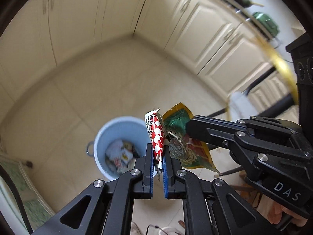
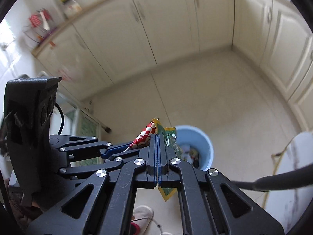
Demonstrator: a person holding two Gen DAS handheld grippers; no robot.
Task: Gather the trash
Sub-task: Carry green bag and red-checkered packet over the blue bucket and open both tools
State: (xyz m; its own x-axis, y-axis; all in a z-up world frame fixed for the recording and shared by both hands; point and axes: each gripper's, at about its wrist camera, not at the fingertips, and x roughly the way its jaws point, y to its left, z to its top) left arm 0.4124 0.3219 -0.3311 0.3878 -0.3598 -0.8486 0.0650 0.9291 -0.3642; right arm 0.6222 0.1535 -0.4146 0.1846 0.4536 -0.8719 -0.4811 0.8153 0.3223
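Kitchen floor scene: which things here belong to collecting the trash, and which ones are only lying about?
Belong to the job:
- red-and-white wrapper, in the left gripper
- green-and-yellow wrapper, in the right gripper
- blue bin, already holding trash

Just about:
- cabinets
- slipper
- green pot

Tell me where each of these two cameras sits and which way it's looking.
Left wrist view: rides the left gripper, aimed steeply down at the tiled floor and blue trash bin; it clamps a red-and-white checked wrapper; the right gripper enters from the right.
Right wrist view: rides the right gripper, also aimed down; it clamps a green-and-yellow wrapper; a slippered foot shows below.
Shared: the bin, both wrappers, both grippers, cream cabinets.
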